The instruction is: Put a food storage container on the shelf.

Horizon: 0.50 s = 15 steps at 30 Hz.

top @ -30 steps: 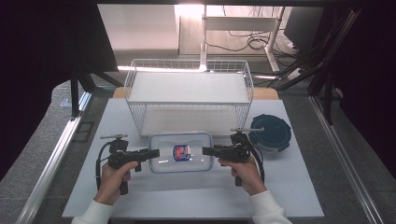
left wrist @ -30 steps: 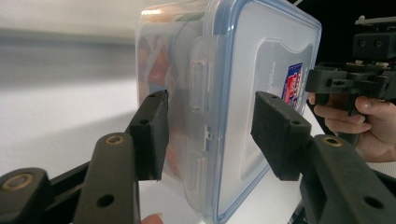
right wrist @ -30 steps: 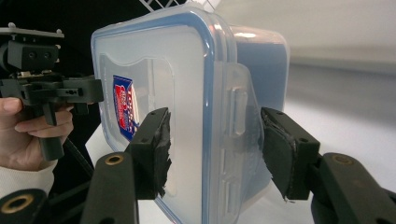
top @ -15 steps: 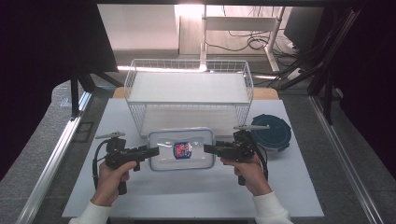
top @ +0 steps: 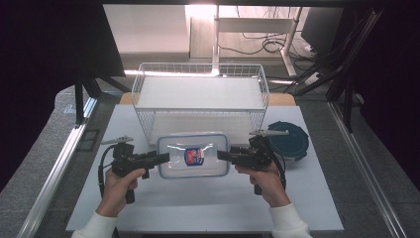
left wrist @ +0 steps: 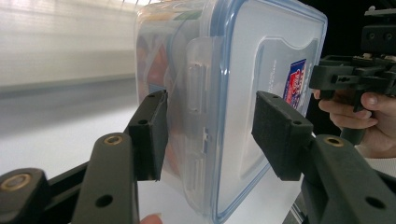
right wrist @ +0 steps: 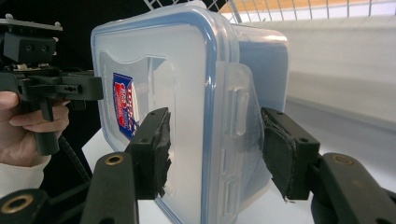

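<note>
Black foam pads on the left gripper sit clamped on one short end of the clear rectangular plastic food container, one pad on its lid face and one on its underside, with the hinged side latch between them. In the right gripper view the right gripper pinches the opposite short end the same way, its worn pads pressed to the lid and the base on either side of that end's latch. Held between the two grippers, the container hangs level above the white table top, lid upward in the high view, its blue-rimmed lid carrying a red and blue sticker at the middle (coloured contents show faintly through the wall in the left gripper view). Each gripper is gripped by a hand coming in from the near edge, white sleeves at the wrists. Just behind the container stands a white wire basket with a white shelf board. Right of the right gripper, a round dark blue lidded container rests on the table.
</note>
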Motion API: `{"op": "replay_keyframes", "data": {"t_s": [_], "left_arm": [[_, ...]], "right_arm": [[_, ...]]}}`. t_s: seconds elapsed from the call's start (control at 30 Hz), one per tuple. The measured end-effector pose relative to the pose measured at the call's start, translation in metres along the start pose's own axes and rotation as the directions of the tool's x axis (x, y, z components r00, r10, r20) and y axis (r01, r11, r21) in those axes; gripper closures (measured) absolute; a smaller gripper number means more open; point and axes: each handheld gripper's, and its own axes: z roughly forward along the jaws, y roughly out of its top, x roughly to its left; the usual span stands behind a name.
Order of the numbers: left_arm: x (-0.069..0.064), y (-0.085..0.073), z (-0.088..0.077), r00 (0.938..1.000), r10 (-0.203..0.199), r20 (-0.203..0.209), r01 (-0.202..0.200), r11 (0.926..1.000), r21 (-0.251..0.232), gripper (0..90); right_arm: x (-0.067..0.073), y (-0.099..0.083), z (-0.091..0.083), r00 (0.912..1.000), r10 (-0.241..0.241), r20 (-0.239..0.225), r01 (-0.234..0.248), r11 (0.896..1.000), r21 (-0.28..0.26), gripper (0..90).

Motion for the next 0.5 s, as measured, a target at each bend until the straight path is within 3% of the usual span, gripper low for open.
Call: {"op": "replay_keyframes", "data": {"t_s": [0.33,0.5], "left_arm": [[-0.002,0.017,0.002,0.9999,0.007,0.009,-0.007,1.0000,0.001,46.8],[-0.004,0.031,0.000,0.9995,0.007,0.032,-0.006,0.9999,-0.009,47.1]], "right_arm": [[-0.002,0.013,-0.005,1.0000,-0.003,0.003,0.003,1.000,-0.019,44.6],[0.001,0.028,-0.011,0.9998,-0.016,0.007,0.016,0.999,-0.034,45.0]]}}
